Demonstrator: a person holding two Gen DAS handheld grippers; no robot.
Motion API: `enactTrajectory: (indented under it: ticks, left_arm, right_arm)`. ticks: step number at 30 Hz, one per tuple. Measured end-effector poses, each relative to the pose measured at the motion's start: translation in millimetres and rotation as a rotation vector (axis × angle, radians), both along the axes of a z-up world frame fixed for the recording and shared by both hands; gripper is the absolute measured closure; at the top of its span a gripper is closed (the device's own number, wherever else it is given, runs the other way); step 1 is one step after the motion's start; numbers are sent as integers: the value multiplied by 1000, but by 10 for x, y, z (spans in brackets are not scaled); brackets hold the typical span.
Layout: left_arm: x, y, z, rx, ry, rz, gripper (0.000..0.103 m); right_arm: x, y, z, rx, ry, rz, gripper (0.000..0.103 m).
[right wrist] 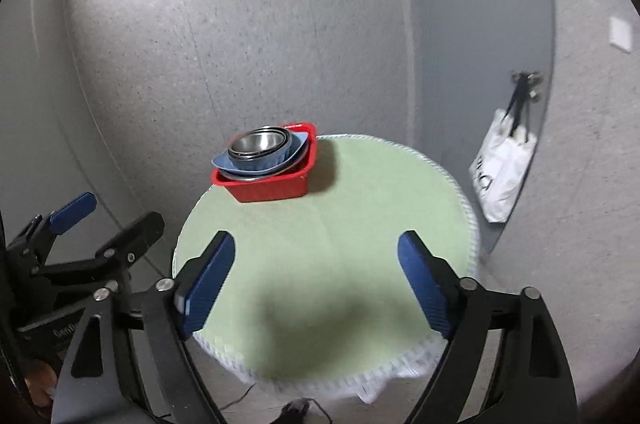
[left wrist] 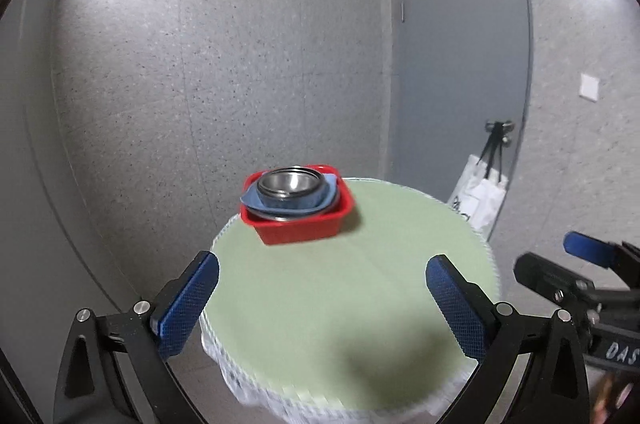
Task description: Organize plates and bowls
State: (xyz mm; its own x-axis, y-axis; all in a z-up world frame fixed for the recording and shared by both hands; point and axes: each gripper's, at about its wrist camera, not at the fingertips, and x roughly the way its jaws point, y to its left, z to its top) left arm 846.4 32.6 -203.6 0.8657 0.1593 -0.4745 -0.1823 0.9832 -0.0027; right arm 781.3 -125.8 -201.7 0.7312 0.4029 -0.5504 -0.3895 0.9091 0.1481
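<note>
A red square basket stands at the far left edge of a round green-topped table. In it lie a metal plate, a blue plate and nested steel bowls. The basket, blue plate and bowls also show in the right wrist view. My left gripper is open and empty, held above the near part of the table. My right gripper is open and empty over the table. Each gripper shows at the edge of the other's view.
A grey speckled wall stands behind the table. A grey door is at the right, with a white bag and a small black tripod at its foot. A white lace cloth hangs around the table edge.
</note>
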Motion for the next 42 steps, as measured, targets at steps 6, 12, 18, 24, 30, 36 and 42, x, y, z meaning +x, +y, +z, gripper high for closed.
enactTrajectory:
  ticks: [6, 12, 18, 24, 30, 36, 42]
  left_arm:
    - [-1159, -436, 182, -4, -55, -59, 1]
    - [-2152, -575, 261, 10, -95, -115, 1]
    - [-3282, -475, 206, 55, -120, -141, 0]
    - [-4475, -287, 224, 44, -136, -165, 0]
    - [-5552, -184, 343, 53, -160, -177, 0]
    - [-6131, -58, 404, 47, -183, -187, 0]
    - [-6475, -11, 448, 41, -192, -196, 0]
  right_arm:
    - [-965, -398, 118, -8, -77, -41, 6]
    - [-1913, -640, 225, 2, -124, -103, 4]
    - [-2924, -641, 283, 11, -172, -155, 1]
    - [-3901, -551, 294, 14, -176, -199, 0]
    - [-4537, -484, 379, 11, -173, -229, 0]
    - [-4965, -430, 484, 0, -195, -240, 0]
    - [-5255, -462, 520, 3, -209, -243, 0]
